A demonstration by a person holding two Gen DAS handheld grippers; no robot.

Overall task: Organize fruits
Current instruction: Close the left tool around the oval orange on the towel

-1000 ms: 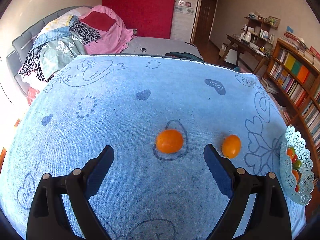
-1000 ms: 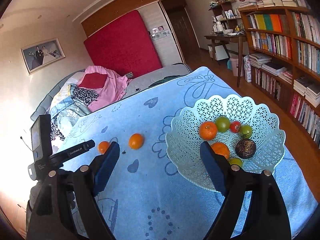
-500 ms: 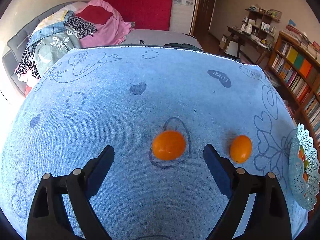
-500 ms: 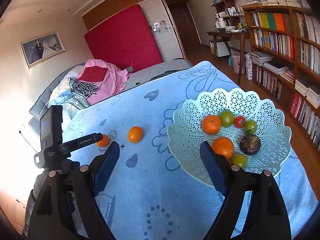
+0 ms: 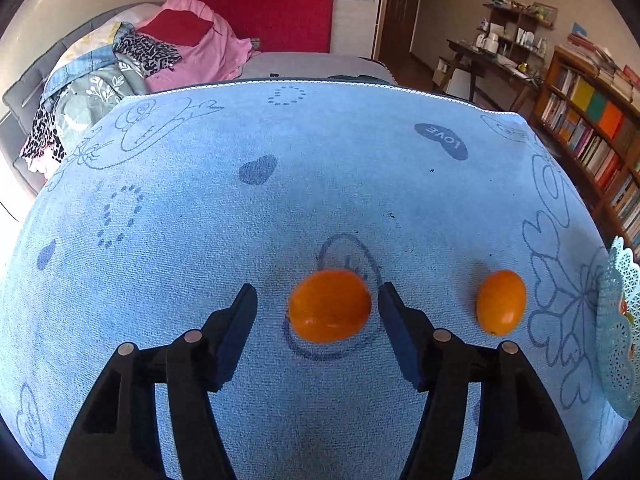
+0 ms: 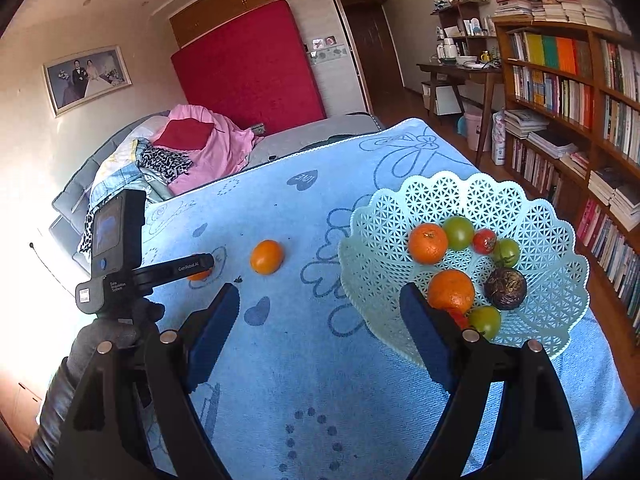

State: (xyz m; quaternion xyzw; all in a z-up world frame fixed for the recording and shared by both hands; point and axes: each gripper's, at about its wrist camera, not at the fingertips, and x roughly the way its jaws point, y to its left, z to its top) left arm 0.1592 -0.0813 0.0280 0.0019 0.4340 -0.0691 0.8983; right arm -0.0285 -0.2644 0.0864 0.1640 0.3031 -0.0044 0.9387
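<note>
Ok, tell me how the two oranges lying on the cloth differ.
The nearer orange sits between the left gripper's closing jaws, not yet pinched; the farther orange lies free, closer to the basket. The nearer orange lies broad side across in the left wrist view and rests on a printed outline; the farther orange looks taller and narrower there. Both are orange, smooth and on the blue cloth.

Readable stuff is pretty thin here. The blue cloth (image 5: 320,184) has a dark heart (image 5: 441,141) printed with "LOVE" (upside down from the left wrist view), and it shows mirrored-looking in the right wrist view too. The left gripper (image 6: 200,270) has "GenRobot.AI" on its arm, plus a small label reading "Data Acquisition System". Book spines are too small to read.
</note>
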